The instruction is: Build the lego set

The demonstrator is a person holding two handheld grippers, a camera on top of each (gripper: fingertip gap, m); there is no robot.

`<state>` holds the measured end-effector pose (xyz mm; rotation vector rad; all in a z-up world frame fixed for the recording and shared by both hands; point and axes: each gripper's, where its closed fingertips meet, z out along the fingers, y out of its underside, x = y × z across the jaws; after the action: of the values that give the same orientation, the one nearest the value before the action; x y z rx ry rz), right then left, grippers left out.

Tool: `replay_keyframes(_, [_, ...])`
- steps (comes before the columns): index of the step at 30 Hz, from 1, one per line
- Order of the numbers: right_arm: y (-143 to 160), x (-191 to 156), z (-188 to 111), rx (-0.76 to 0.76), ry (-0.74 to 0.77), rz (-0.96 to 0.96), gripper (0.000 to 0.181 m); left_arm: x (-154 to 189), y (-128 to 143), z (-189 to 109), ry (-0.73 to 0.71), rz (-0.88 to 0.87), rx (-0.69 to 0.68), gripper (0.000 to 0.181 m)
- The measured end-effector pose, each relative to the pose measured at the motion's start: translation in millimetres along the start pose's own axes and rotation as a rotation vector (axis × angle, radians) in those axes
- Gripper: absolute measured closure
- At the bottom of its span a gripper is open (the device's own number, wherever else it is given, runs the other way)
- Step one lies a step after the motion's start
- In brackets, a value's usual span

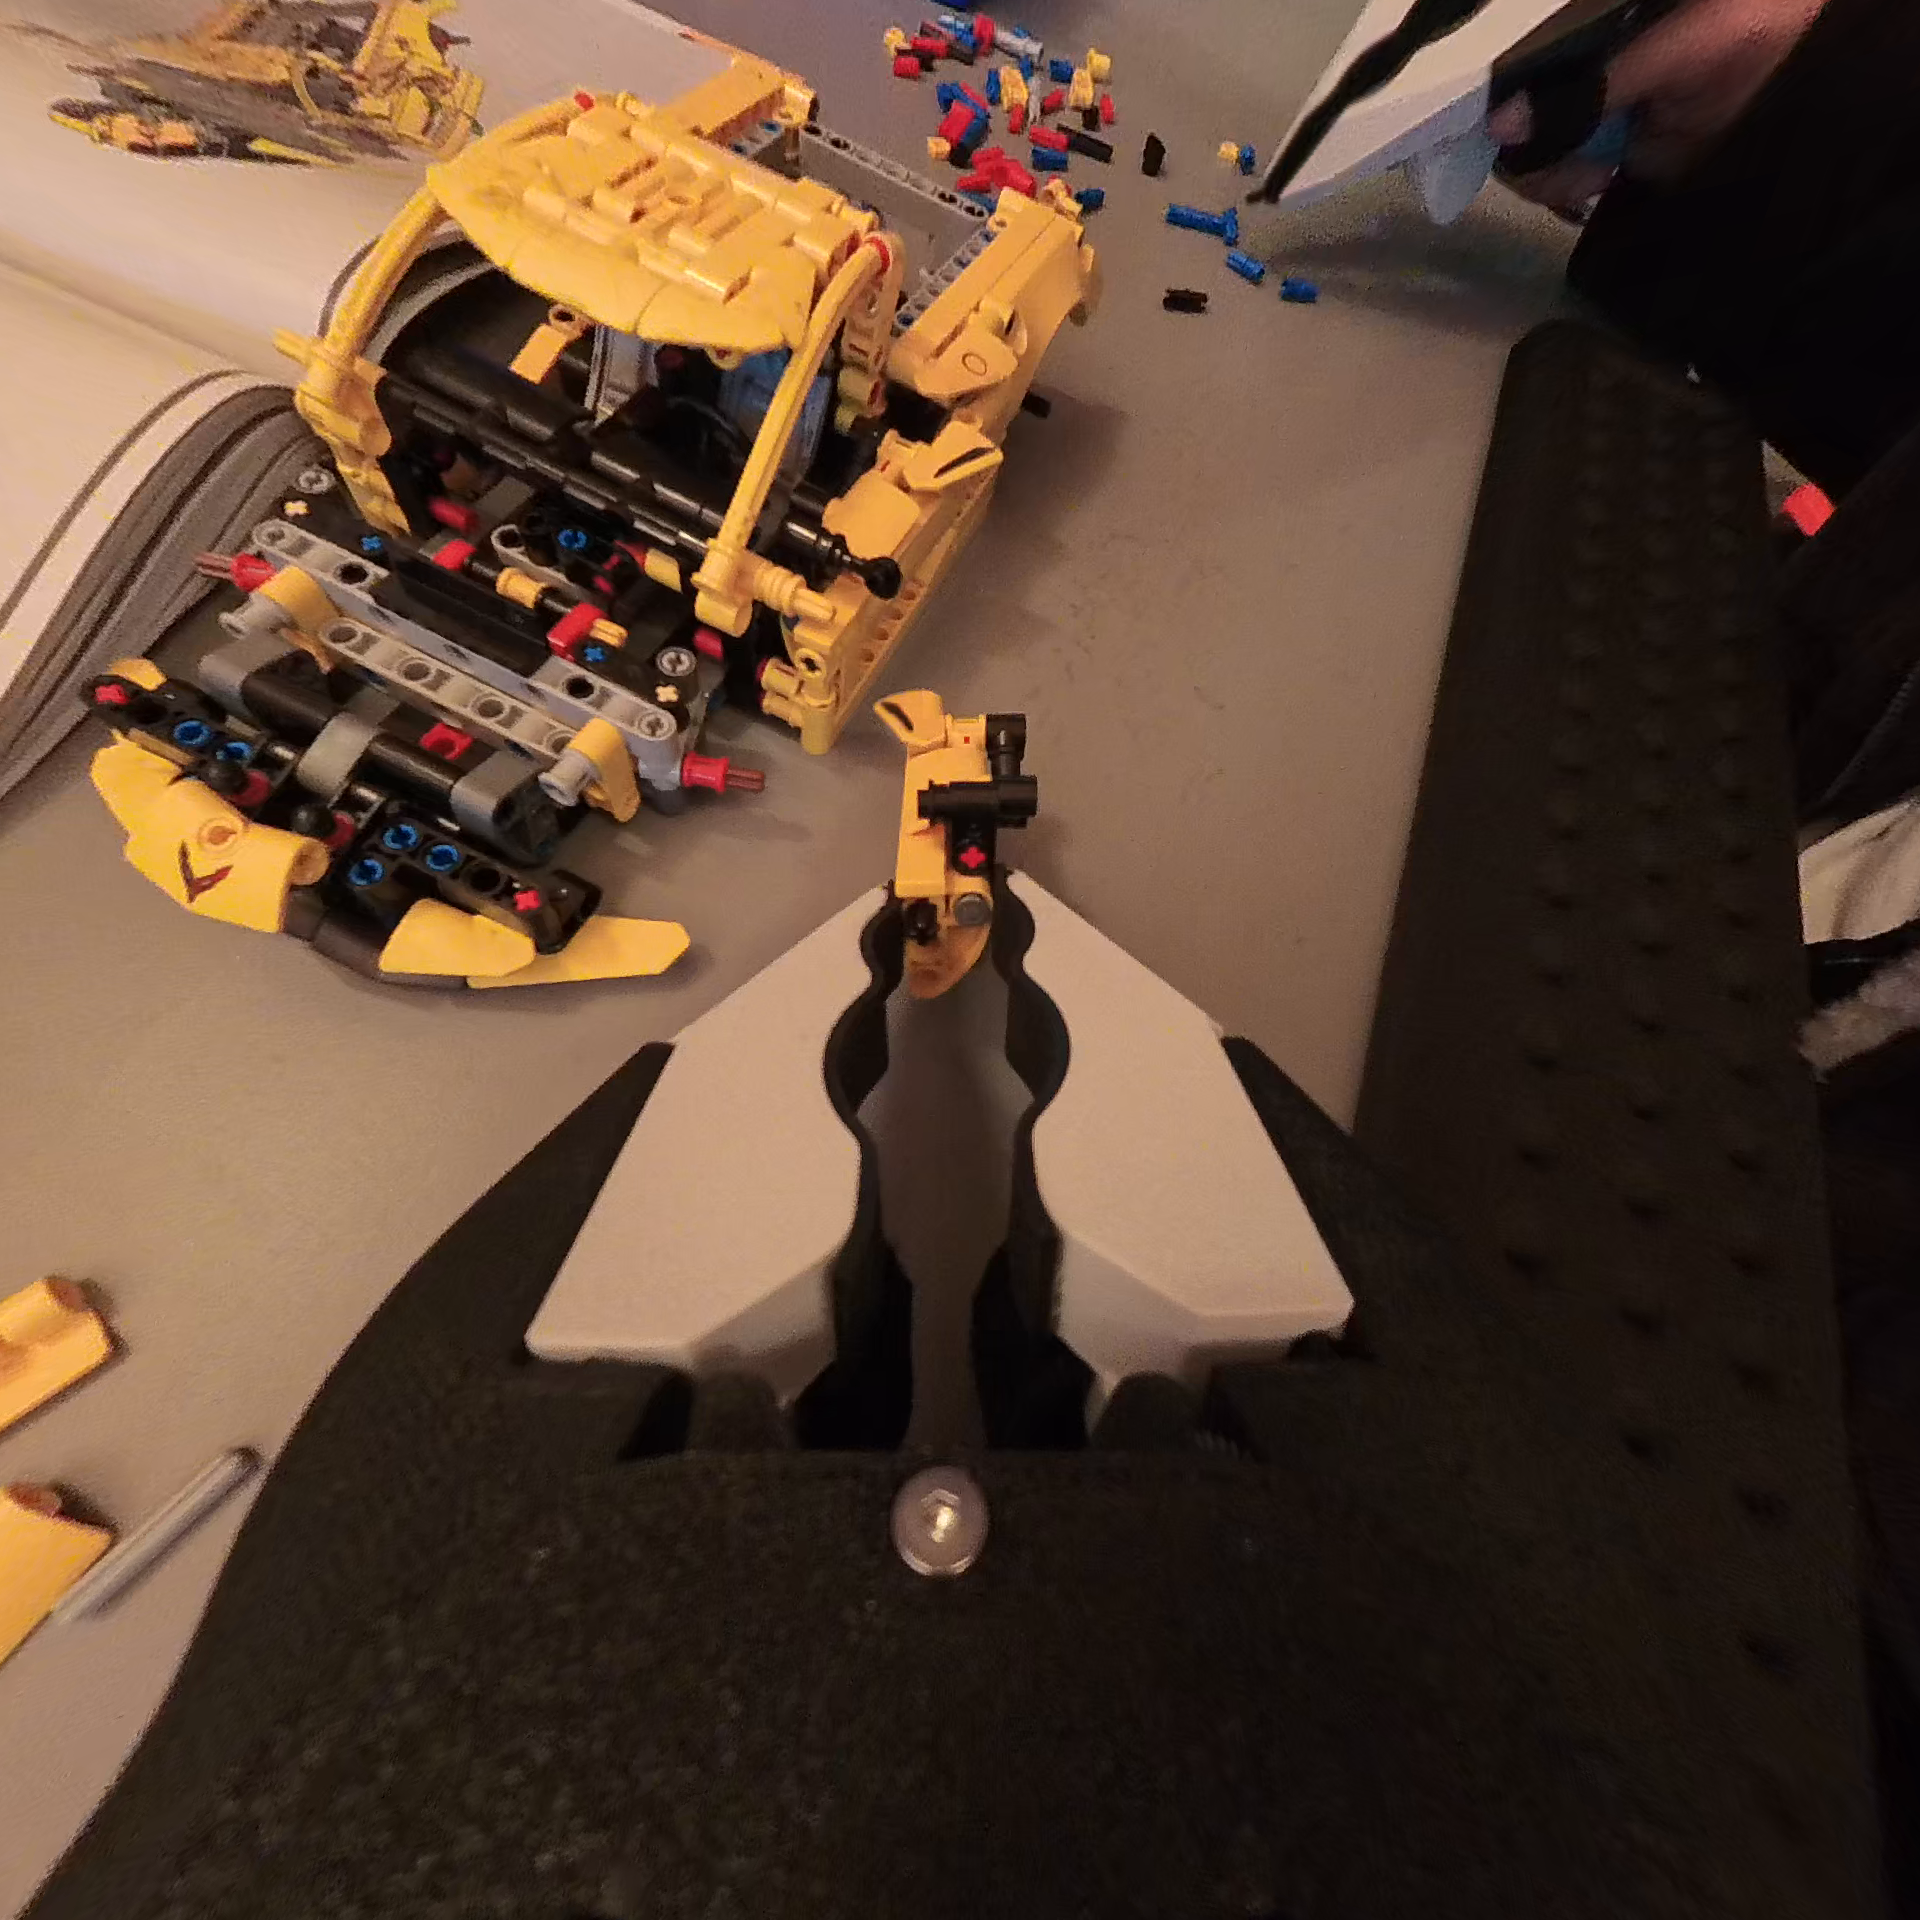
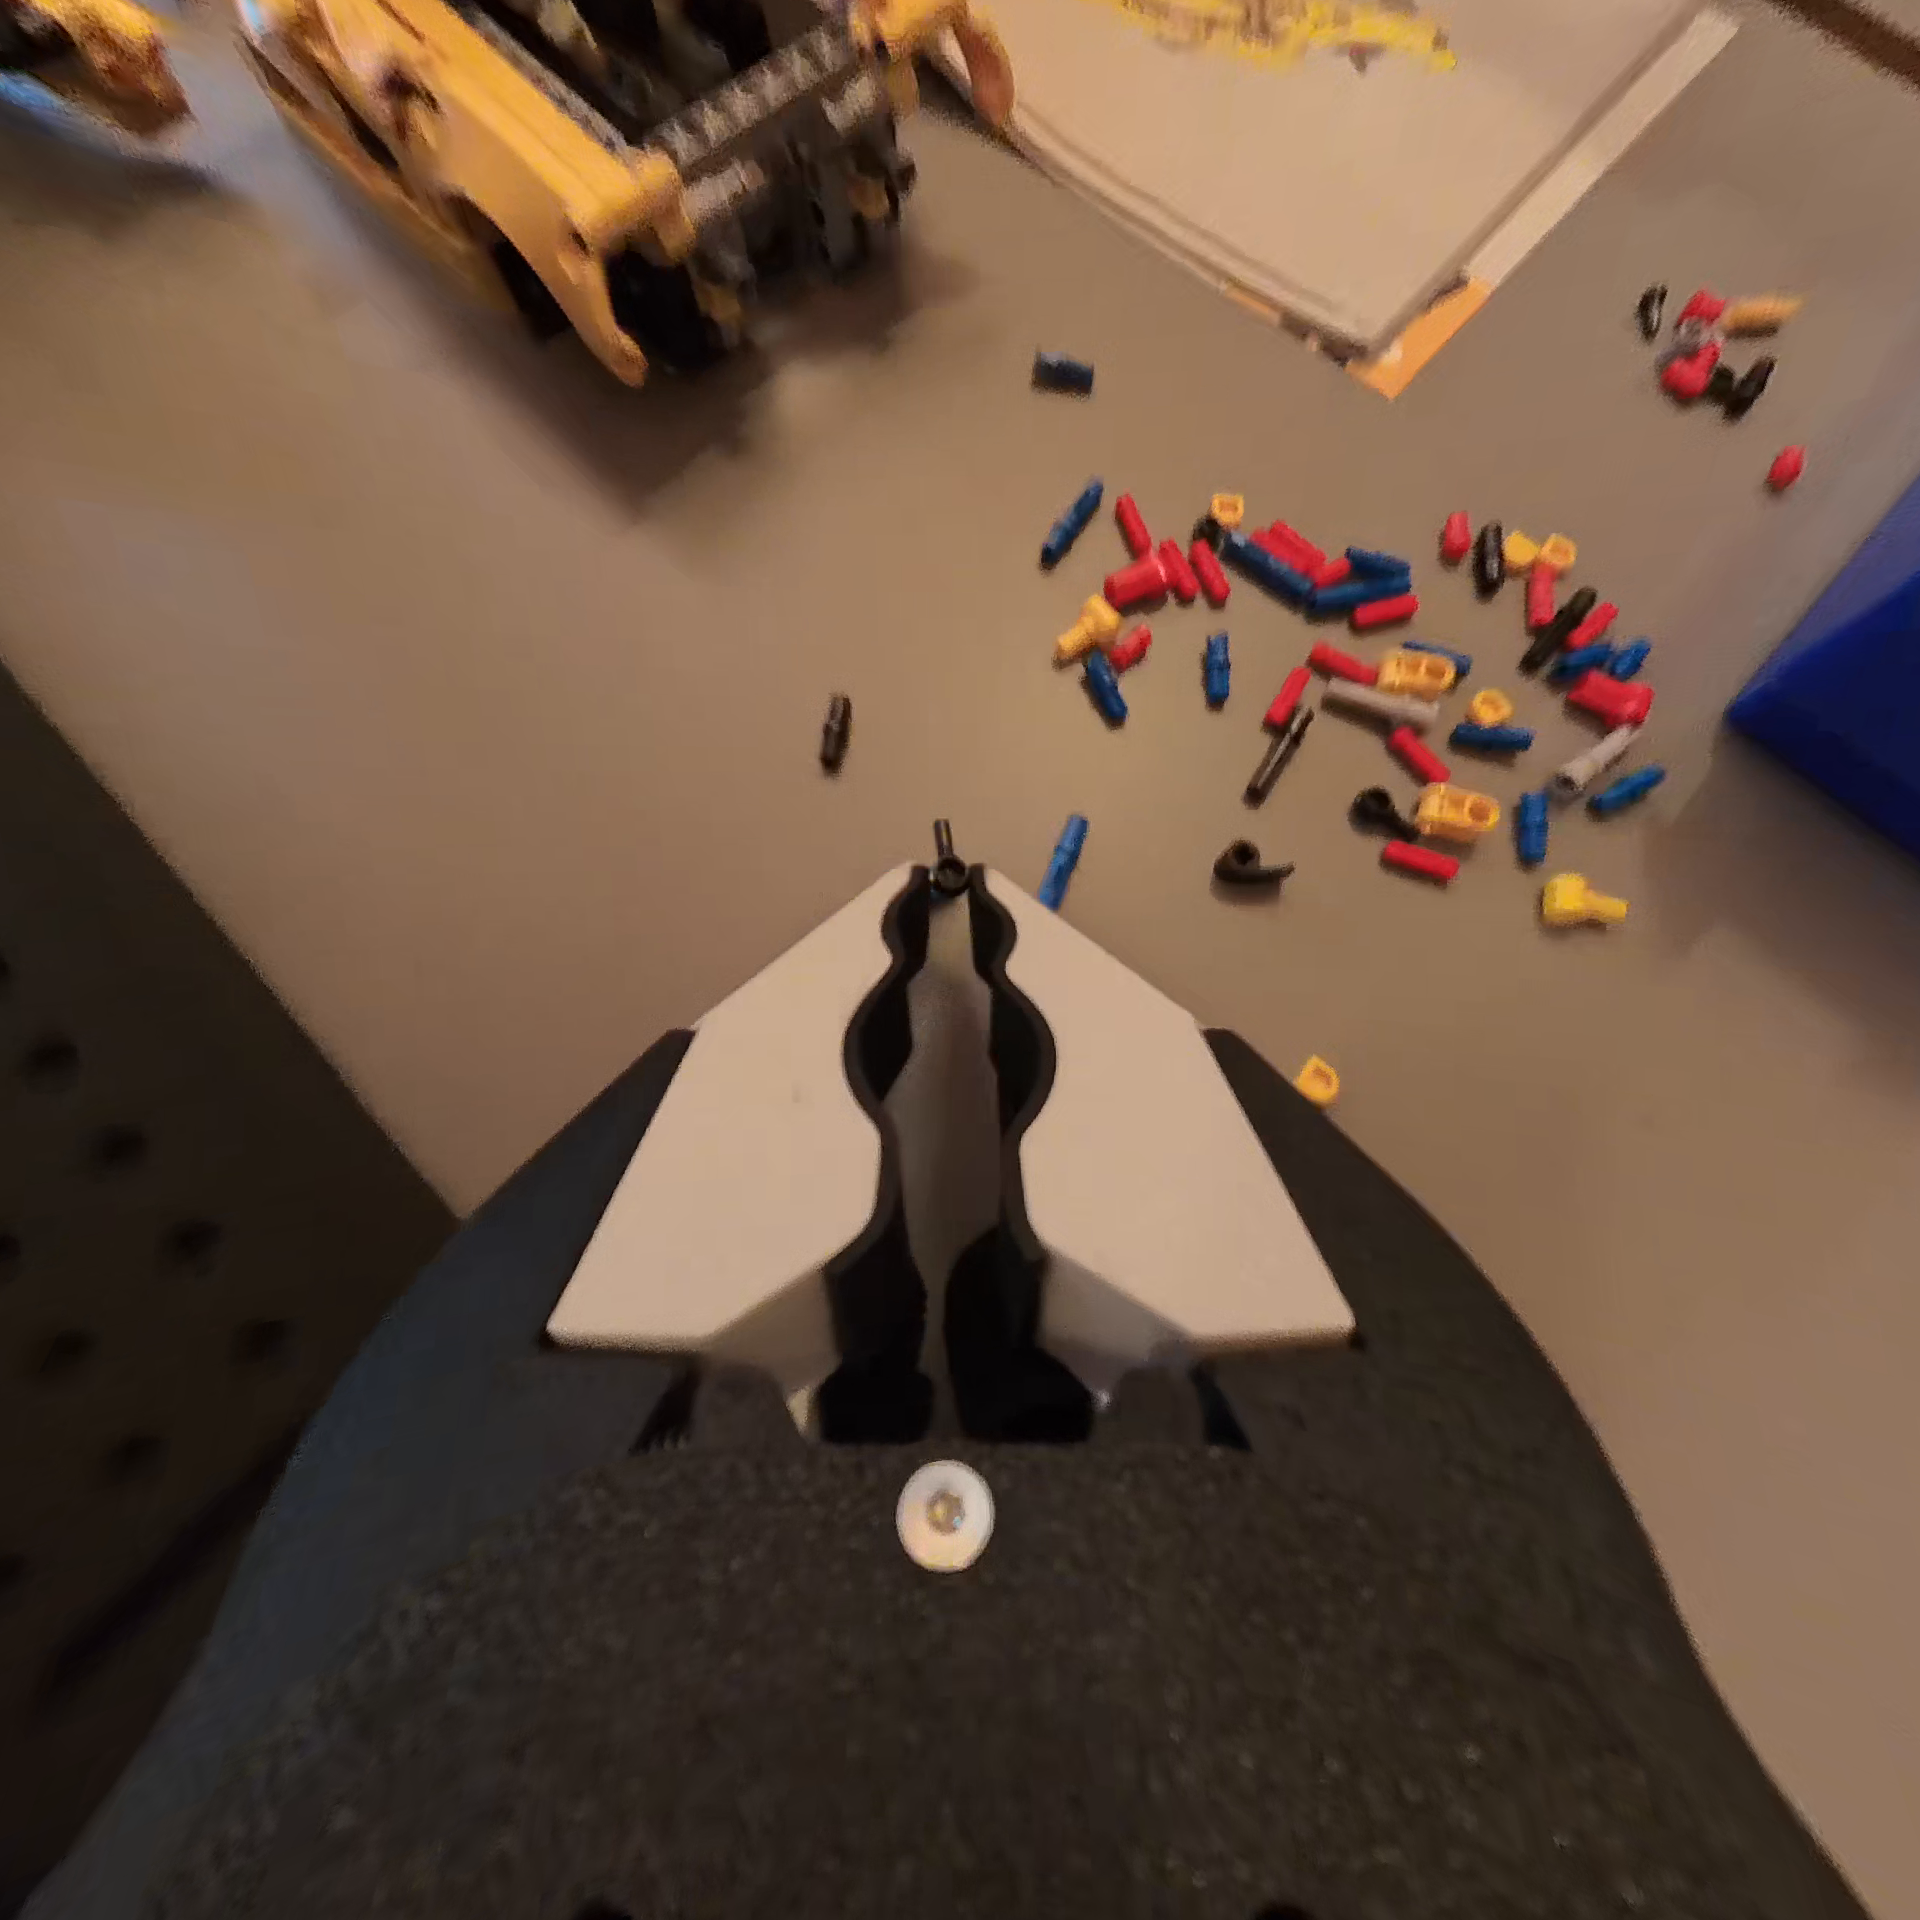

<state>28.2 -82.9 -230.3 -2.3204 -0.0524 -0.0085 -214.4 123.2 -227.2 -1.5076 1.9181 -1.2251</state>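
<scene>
The left tool (image 1: pixel 943 914) is pinched shut on a small yellow piece (image 1: pixel 951 831), which stands up long and straight out of its tips. The right tool (image 2: pixel 945 881) is pinched shut on a tiny black pin (image 2: pixel 943 854), pointing straight ahead. The big yellow truck (image 1: pixel 665 416) sits on the table (image 1: pixel 1195 623) — ahead and to the left of the yellow piece. The left tool is nearer to it — the pin probably goes into the small piece first.

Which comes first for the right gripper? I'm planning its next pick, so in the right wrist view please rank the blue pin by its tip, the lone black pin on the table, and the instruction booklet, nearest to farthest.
From the right gripper:
1. Blue pin, just right of the tip.
2. Lone black pin, ahead, slightly left.
3. Instruction booklet, far ahead, right.
</scene>
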Motion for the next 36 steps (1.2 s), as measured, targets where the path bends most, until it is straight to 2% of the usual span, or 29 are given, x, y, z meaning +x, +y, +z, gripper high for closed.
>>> replay_keyframes(5, [-46, -24, 7, 0.12, -0.026, -0.024, 0.175, 1, -4, -2, -0.017, 0.033, 0.019, 0.166])
replay_keyframes(12, [-117, -121, 45, 0.254, -0.366, 0.007, 0.175, -3, -21, -13, -0.056, 0.04, 0.117, 0.166])
replay_keyframes(14, [-131, -146, 59, 0.266, -0.419, -0.013, 0.175, -1, -22, -14, -0.049, 0.044, 0.128, 0.165])
replay_keyframes(18, [-138, -169, 91, 0.285, -0.349, -0.205, 0.175, 10, -13, -8, 0.003, 0.061, 0.081, 0.165])
replay_keyframes(21, [-140, -182, 100, 0.289, -0.345, -0.26, 0.175, 26, -5, -3, 0.084, 0.073, 0.04, 0.166])
replay_keyframes(31, [-150, -181, 96, 0.412, -0.254, -0.422, 0.175, 47, 9, 9, 0.144, 0.14, -0.054, 0.165])
replay_keyframes(36, [-154, -186, 90, 0.496, -0.145, -0.647, 0.175, 54, 15, 12, 0.168, 0.169, -0.093, 0.165])
